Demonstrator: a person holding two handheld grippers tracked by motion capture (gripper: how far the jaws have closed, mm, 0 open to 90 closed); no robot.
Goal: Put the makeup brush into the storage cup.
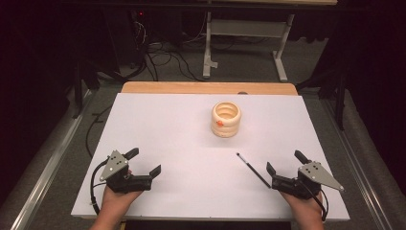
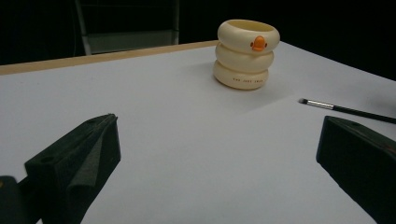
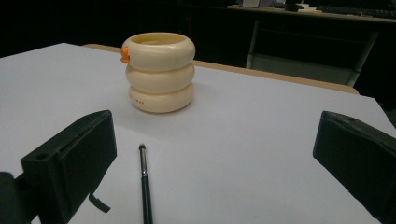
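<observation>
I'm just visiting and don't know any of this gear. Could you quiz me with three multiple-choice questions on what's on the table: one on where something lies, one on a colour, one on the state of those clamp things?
1. Where does the thin black brush lie?
A. Inside the cup
B. Flat on the white table, in front of the right hand-held gripper
C. Beside the left hand-held gripper

2. What colour is the small beak on the cream ringed cup?
A. Orange
B. Blue
C. Green

3. How do the two hand-held grippers stand?
A. Both shut on the brush
B. One holds the cup
C. Both open, holding nothing

Answers:
1 B, the high view shows it flat, its end by the right gripper's jaws.
2 A, the beak is orange in the left gripper view.
3 C, each gripper view shows its jaws wide apart with bare table between.
</observation>
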